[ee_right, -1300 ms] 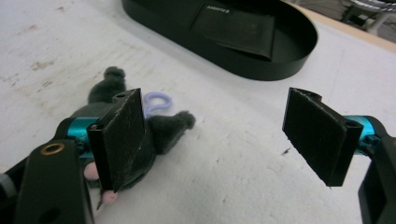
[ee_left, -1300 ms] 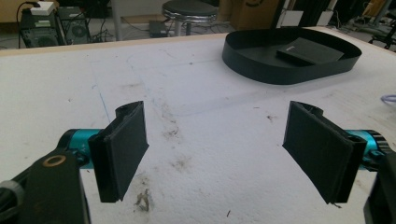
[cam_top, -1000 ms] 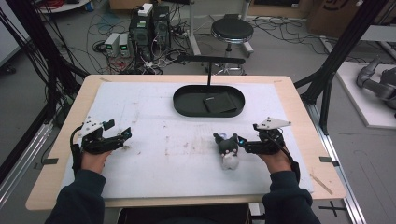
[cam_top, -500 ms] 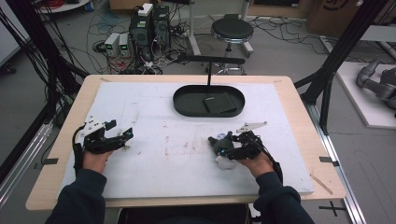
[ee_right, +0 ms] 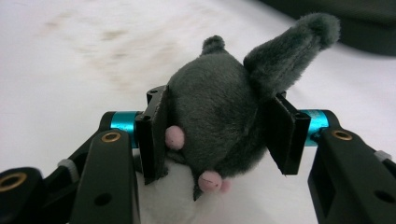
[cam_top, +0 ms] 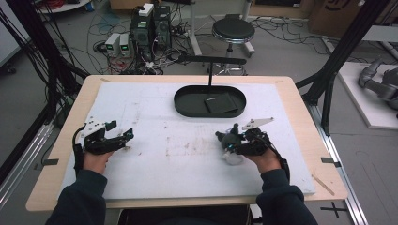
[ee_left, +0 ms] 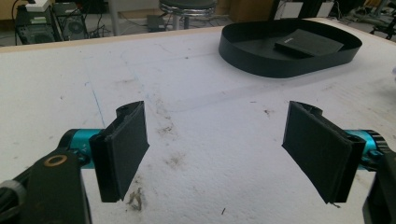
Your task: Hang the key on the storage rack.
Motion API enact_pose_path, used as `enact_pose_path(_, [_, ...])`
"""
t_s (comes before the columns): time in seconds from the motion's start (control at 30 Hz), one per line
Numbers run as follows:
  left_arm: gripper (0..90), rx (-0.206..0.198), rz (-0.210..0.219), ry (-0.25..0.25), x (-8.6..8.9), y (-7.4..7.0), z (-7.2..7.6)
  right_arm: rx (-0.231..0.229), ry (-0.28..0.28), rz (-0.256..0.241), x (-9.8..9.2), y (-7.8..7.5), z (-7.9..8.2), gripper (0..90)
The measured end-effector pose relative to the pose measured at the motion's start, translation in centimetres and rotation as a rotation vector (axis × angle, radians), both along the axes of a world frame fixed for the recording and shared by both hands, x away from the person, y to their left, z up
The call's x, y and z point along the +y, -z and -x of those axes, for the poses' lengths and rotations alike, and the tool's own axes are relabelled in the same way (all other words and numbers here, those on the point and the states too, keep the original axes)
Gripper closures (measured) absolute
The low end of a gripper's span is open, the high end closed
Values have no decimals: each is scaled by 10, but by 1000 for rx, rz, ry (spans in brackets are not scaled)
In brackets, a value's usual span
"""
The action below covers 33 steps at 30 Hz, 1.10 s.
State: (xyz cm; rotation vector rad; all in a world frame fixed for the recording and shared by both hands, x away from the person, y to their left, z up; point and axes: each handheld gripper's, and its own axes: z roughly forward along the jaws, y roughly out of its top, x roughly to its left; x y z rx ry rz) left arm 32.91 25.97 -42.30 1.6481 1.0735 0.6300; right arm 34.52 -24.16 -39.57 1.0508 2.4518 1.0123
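A small plush toy [ee_right: 215, 107] with a dark grey head, long ears, pink spots and a white body is held between the jaws of my right gripper [ee_right: 217, 135], which is shut on its head. In the high view the plush toy [cam_top: 232, 156] is at the table's right of centre, with the right gripper [cam_top: 228, 141] pointing left over it. My left gripper [cam_top: 126, 136] rests near the table's left edge, open. In the left gripper view, the left gripper [ee_left: 219, 149] has its jaws wide apart with nothing between them.
A black oval tray [cam_top: 187, 107] stands at the back centre of the white mat, with a flat black square item [cam_top: 220, 103] inside; the tray [ee_left: 261, 70] also lies ahead of the left gripper. A black post [cam_top: 210, 75] rises behind it.
My right gripper moved left onto the plush toy and shut on its head. The left gripper stayed where it was, open.
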Motion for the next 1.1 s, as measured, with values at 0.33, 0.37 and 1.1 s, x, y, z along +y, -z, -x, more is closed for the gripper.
enact_pose_path(0.33, [219,-2,-3,-3,0,0,0,-182,154,322,-25,-6,0,464])
enact_pose_path(0.37, [219,-2,-3,-2,0,0,0,-178,146,339,-22,-4,0,459])
enact_pose_path(1.1, [219,-7,-1,-3,0,-1,0,-28,-18,17,-7,7,3,312])
